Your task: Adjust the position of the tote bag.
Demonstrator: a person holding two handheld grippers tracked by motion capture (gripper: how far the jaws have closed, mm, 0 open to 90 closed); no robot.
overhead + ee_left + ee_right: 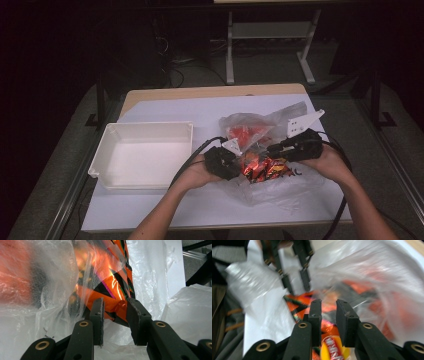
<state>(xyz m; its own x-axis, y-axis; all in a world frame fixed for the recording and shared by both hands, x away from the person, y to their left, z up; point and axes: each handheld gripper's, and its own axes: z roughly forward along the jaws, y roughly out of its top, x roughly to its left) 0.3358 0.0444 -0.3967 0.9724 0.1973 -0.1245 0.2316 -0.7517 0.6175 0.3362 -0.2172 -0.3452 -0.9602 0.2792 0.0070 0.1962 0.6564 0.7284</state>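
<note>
While we hold both grippers low over the white sheet (165, 210) that covers the table, the clear plastic bag (280, 187) lies crumpled between them, right of the empty white tray (145, 152). It is thin, glossy and wrinkled, and through it we see orange and red snack packets (262, 167) heaped near our hands, with a second red cluster (245, 134) farther back under a puffed fold.

Our left gripper (226, 161) sits at the bag's left edge. In the left gripper view its jaws stand partly apart around the crimped corner of one orange packet with black triangles (112, 287); the foil sits between the pads (98, 312), but we cannot tell whether they press on it. Film (50, 290) drapes across the left half of that view and veils what lies behind as a soft orange blur.

Our right gripper (280, 150) reaches in from the right. In the right gripper view its jaws (328, 315) stand slightly spread with nothing clamped; a packet with a yellow and red label (333, 351) shows below the gap, cut off by the frame edge, its lettering unreadable. That view is smeared by motion, so the bag (372, 272) and its contents are streaks. The left gripper (294, 275) appears beyond, blurred.

The room around the table is dark.
</note>
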